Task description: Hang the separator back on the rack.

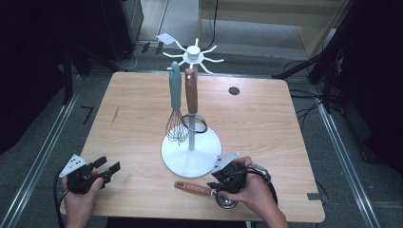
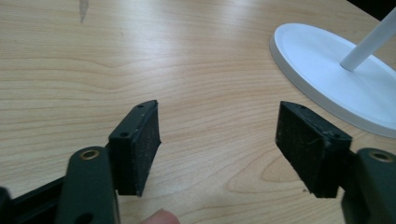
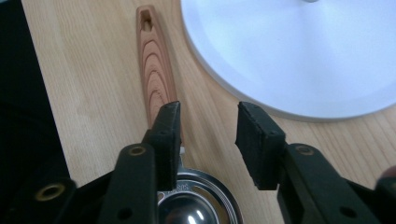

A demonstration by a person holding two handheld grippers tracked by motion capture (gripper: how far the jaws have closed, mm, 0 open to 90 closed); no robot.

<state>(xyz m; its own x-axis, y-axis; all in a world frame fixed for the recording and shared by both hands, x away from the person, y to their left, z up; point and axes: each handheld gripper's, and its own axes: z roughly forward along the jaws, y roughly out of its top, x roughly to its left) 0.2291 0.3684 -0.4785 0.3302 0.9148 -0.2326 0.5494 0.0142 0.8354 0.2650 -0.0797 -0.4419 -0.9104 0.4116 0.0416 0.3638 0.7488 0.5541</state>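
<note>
Nearest the camera, at the tabletop's front left corner, the left gripper sits in a hand with its jaws spread apart and nothing between them; in the left gripper view its pads hang over bare wood, just short of the stand's white base. No earlier view is at hand to set beside this one.

Moving right along the front edge, a wood-handled measuring spoon lies flat, its handle pointing toward the left edge and its steel bowl under the right gripper. That gripper's jaws are released: in the right gripper view the pads stand apart above the spoon where handle meets bowl, pressing on nothing, the left pad overlapping the handle's end.

Behind, mid-table, the white utensil stand rises from its round base, which lies just beside the spoon. From its hooks hang a teal-handled whisk and a second wood-handled utensil with a ring-shaped head. Toward the back right corner sits a small dark disc.
</note>
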